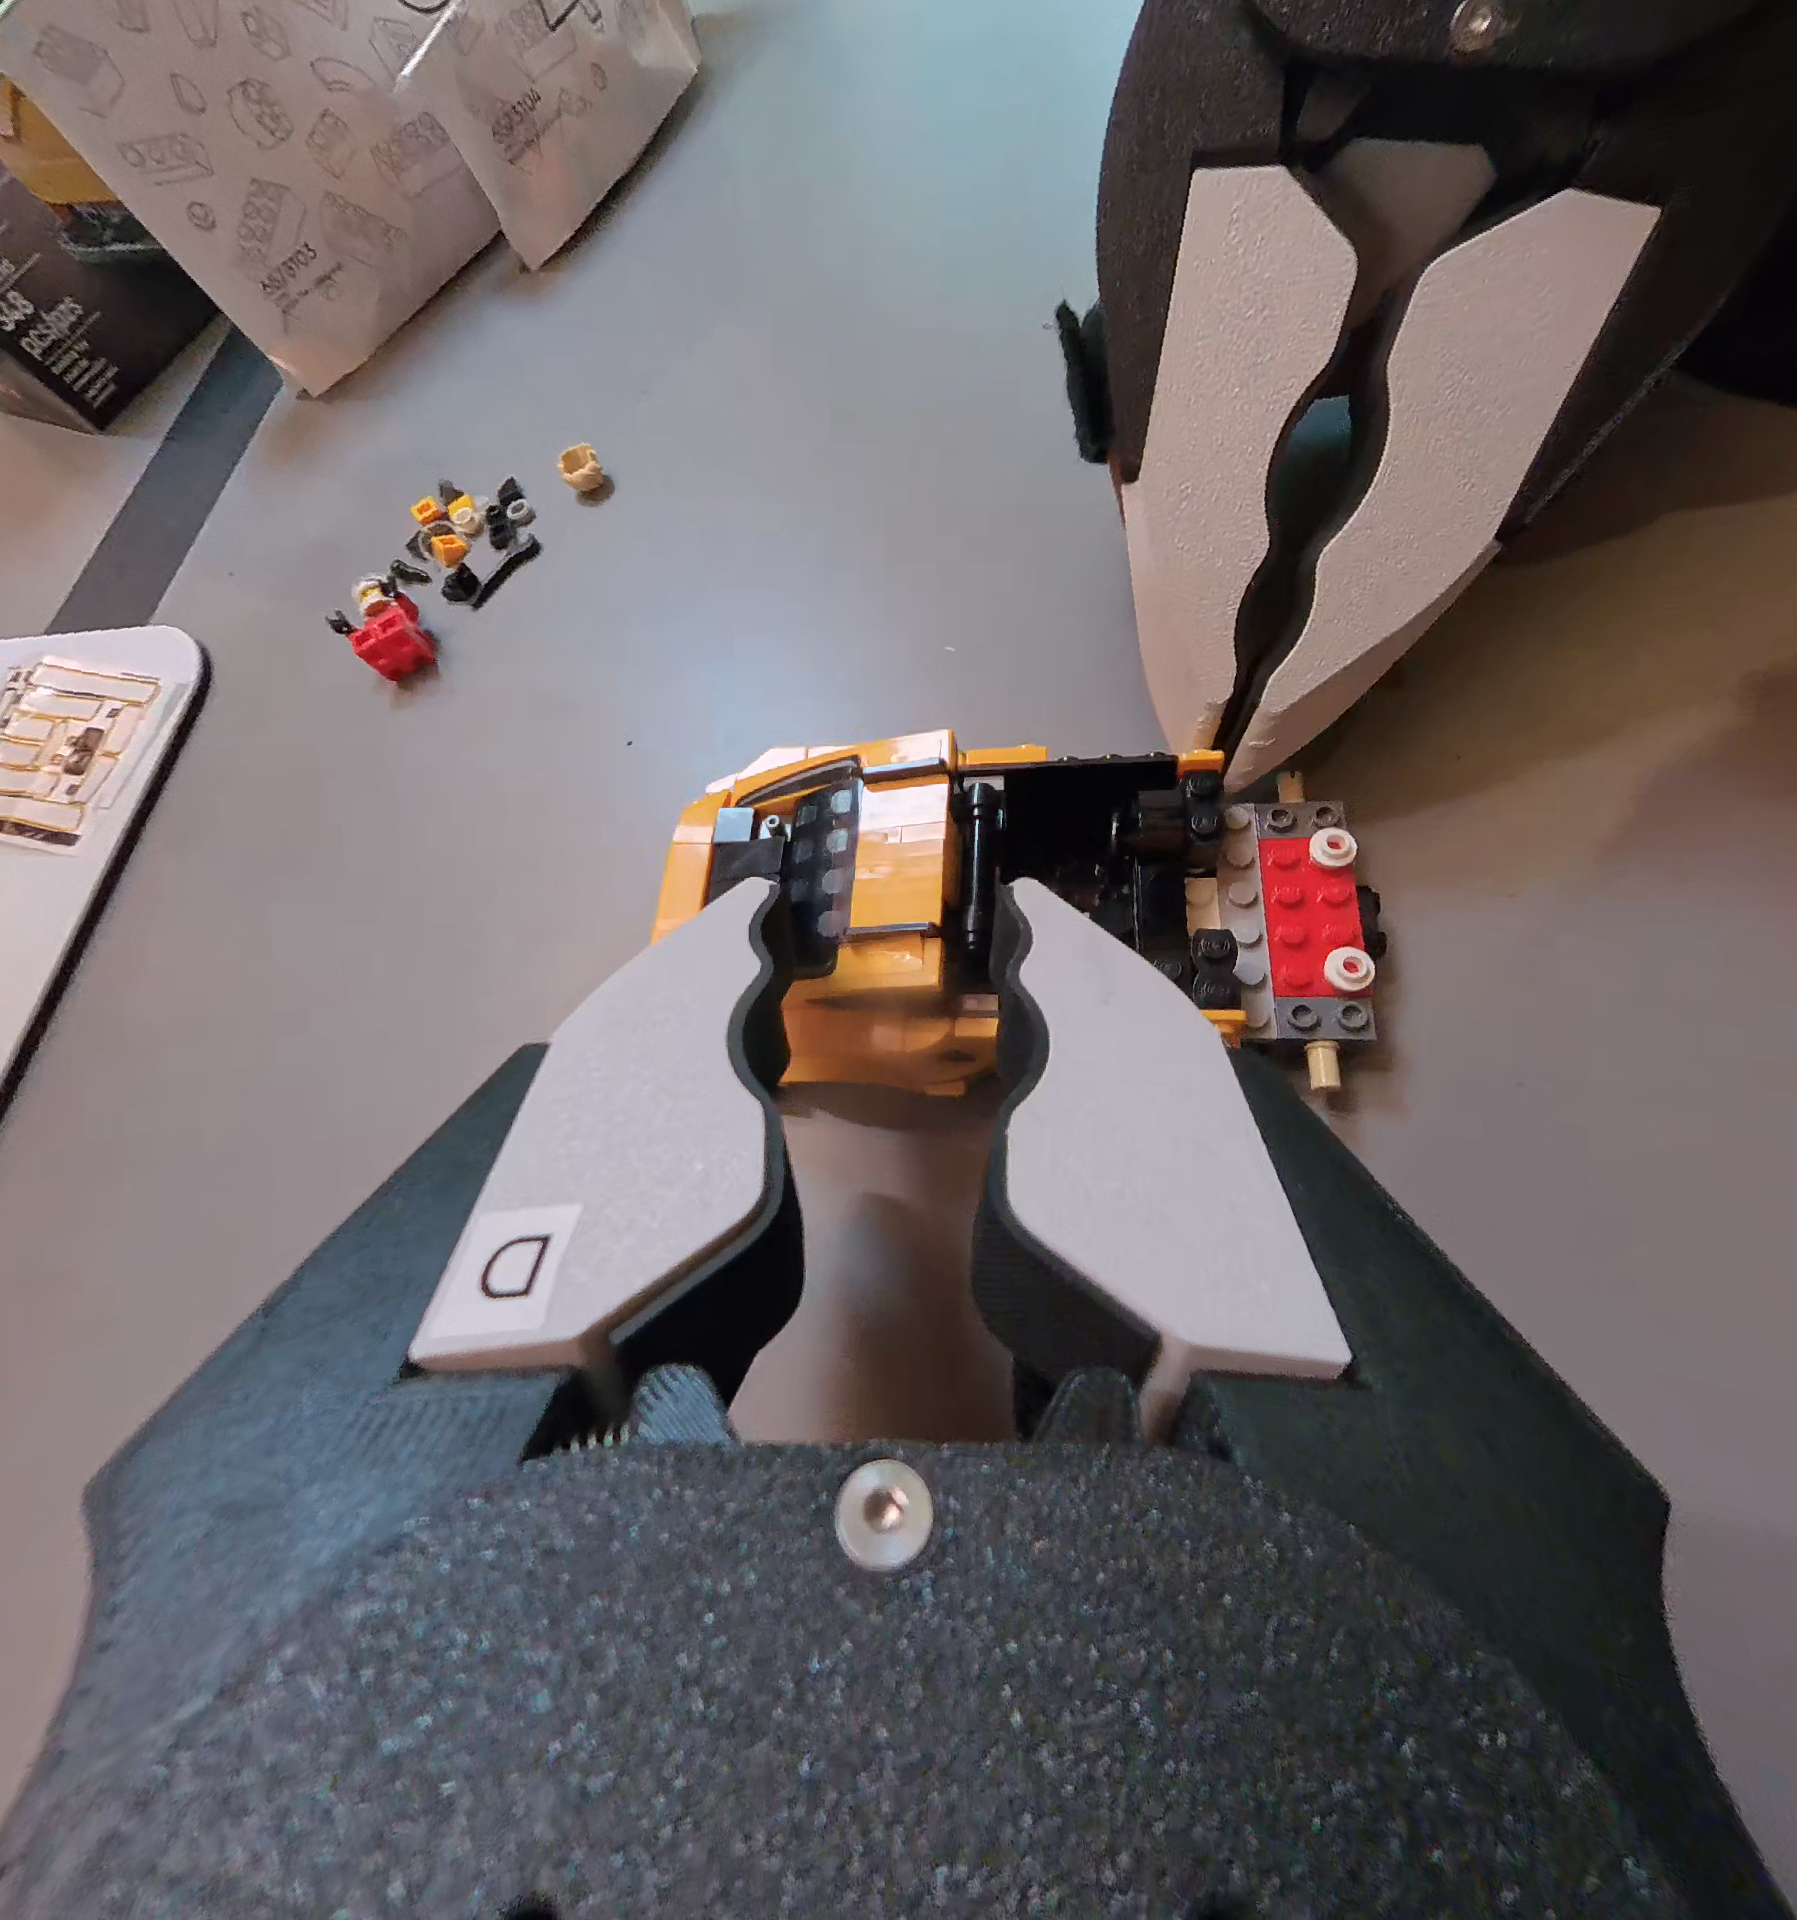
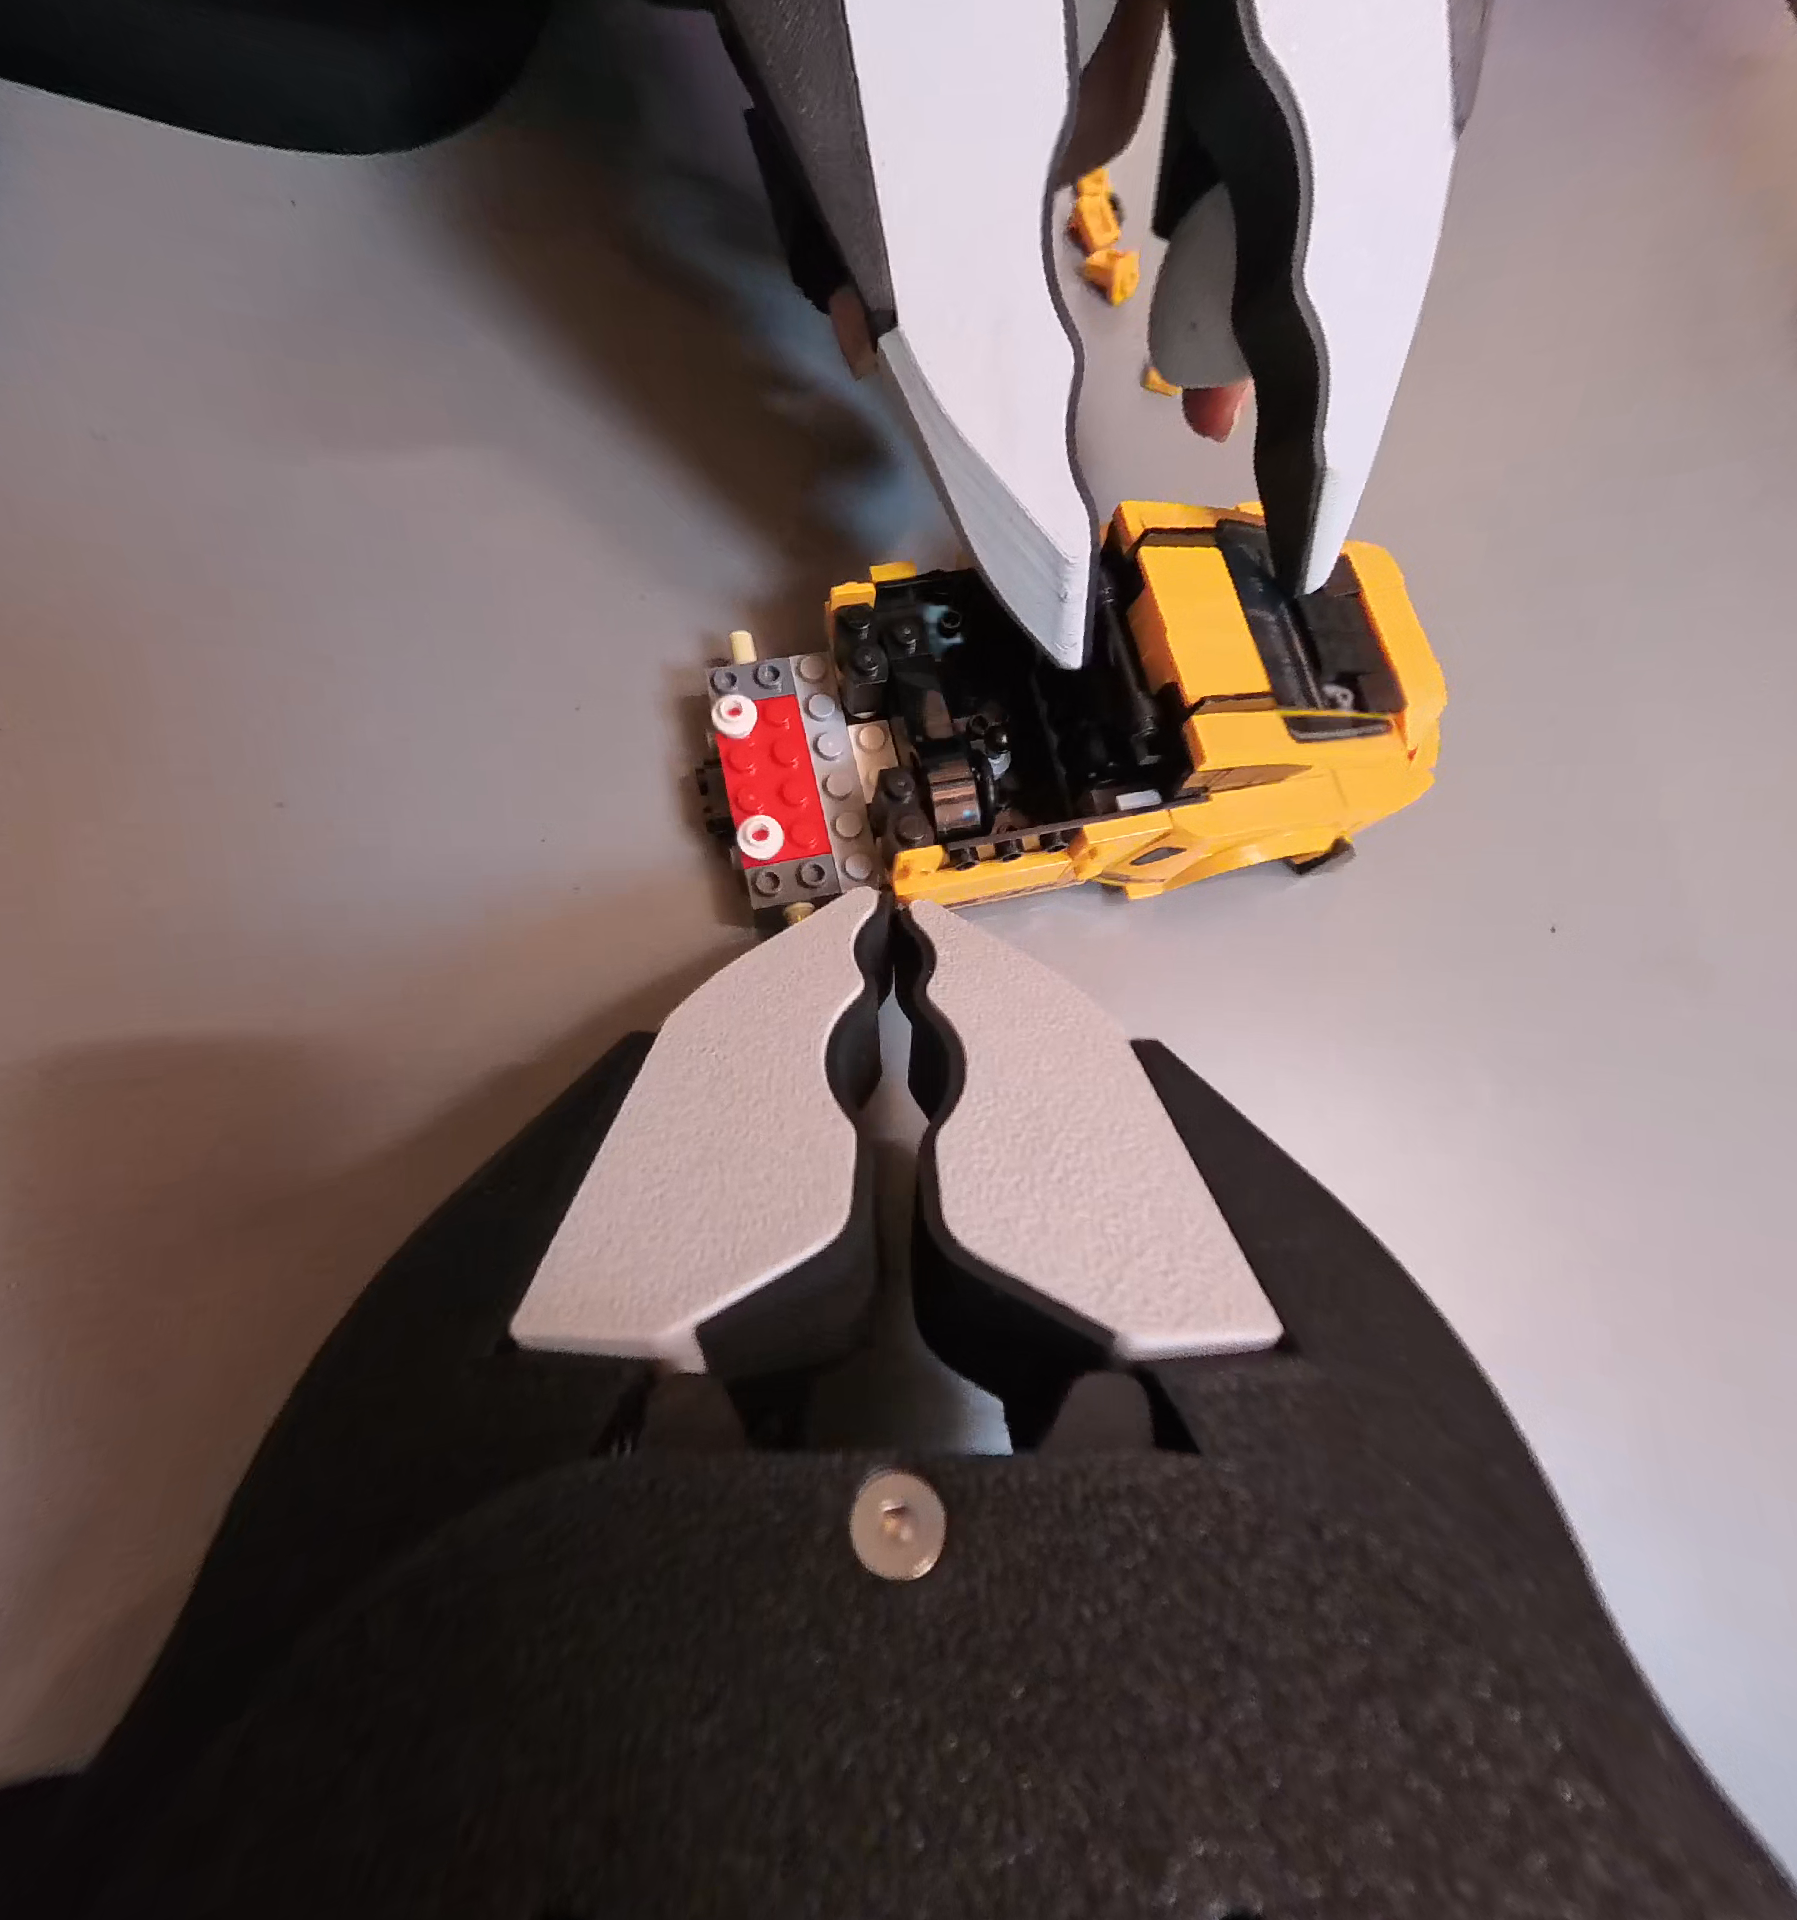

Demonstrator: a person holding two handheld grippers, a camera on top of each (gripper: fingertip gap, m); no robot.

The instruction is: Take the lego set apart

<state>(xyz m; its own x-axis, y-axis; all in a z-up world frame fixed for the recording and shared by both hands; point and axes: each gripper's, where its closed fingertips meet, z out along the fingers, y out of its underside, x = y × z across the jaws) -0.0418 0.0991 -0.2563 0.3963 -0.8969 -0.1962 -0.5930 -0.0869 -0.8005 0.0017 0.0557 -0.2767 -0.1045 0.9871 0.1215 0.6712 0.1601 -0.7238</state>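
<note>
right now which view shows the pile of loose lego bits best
The left wrist view: the pile of loose bits lies in the open on the table, unobstructed. In the right wrist view only a few yellow pieces peek between the left claw fingers.

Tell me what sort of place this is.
Probably a hobby or work desk: a plain grey table, printed paper bags beside the set's box, and a sticker sheet at its edge.

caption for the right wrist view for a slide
Right gripper, nearly shut, pinches the yellow lego car's edge while the left gripper clamps its roof.
</note>
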